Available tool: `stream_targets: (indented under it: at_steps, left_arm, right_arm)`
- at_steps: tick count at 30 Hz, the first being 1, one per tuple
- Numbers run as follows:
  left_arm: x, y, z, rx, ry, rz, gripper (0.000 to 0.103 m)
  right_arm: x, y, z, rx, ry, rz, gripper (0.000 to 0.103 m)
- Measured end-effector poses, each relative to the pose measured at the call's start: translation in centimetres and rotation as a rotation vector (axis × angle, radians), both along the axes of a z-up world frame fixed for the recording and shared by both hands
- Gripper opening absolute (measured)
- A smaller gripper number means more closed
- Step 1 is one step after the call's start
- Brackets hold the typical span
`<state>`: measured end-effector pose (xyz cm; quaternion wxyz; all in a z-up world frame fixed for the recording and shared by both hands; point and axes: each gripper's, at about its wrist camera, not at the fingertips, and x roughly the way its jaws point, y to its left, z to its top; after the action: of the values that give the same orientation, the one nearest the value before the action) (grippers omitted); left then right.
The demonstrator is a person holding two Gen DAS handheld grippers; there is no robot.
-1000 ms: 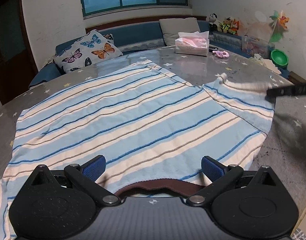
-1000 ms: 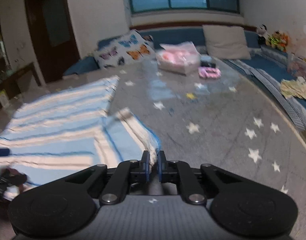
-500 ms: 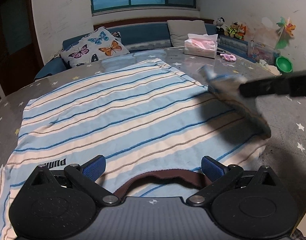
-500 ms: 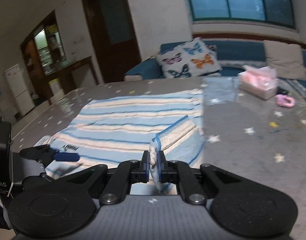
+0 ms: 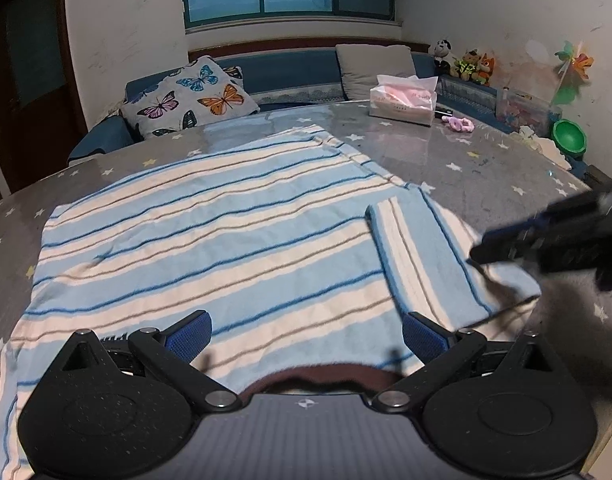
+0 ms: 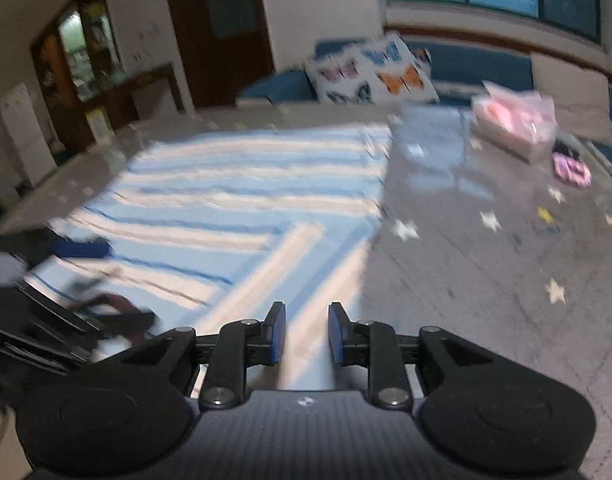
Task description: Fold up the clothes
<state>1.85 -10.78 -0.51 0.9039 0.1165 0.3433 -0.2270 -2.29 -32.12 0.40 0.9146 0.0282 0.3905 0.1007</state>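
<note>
One sleeve (image 5: 421, 256) of the striped shirt (image 5: 226, 232) is being shown folded inward in the left wrist view, lying flat on the shirt body at about three o'clock from the shirt's middle. The shirt itself is being seen spread face up on the star-patterned table (image 5: 485, 160), its dark collar (image 5: 325, 376) at six o'clock, just ahead of the left gripper (image 5: 306, 336). The left tongs are being held wide apart, released, with nothing between them. At three o'clock the right gripper (image 5: 505, 240) is being seen blurred beside the folded sleeve, apart from the cloth.

In the right wrist view, which is smeared by motion, the right gripper (image 6: 302, 334) is being held released, its blue pads parted with only a pale stripe of the shirt (image 6: 246, 200) showing through the gap. A second ago these tongs were being clenched on the sleeve edge, and half a second ago the sleeve was being carried up and over the shirt; now it is being left lying on the body. A tissue box (image 6: 513, 124) is being seen at one o'clock on the table.

From this, the right-hand sleeve fold is judged to be laid down. The opposite sleeve, at the left view's lower left edge, is not being shown clearly enough to be judged.
</note>
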Motion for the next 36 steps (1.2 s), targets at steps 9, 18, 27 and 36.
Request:
stream_targets:
  at_steps: [9,18,27,36]
  left_arm:
    - [0.8,-1.4,0.2,0.010,0.003,-0.010,0.103]
    - [0.9,-1.1,-0.1,0.015,0.017,0.007,0.103]
    - [0.5,1.1,0.3,-0.003,0.013,0.068,0.103]
    - [-1.2,9.6,1.7,-0.009,-0.051,0.334,0.103]
  right_arm:
    - [2.6,-0.4,1.1,-0.056,-0.046,0.029,0.023]
    - [7.2,0.3,-0.7,-0.090,-0.035,0.052,0.025]
    - [3.4,1.9,0.2,-0.108,-0.050,0.127,0.037]
    - [0.5,4.4,-0.7,-0.148,-0.051,0.187,0.053]
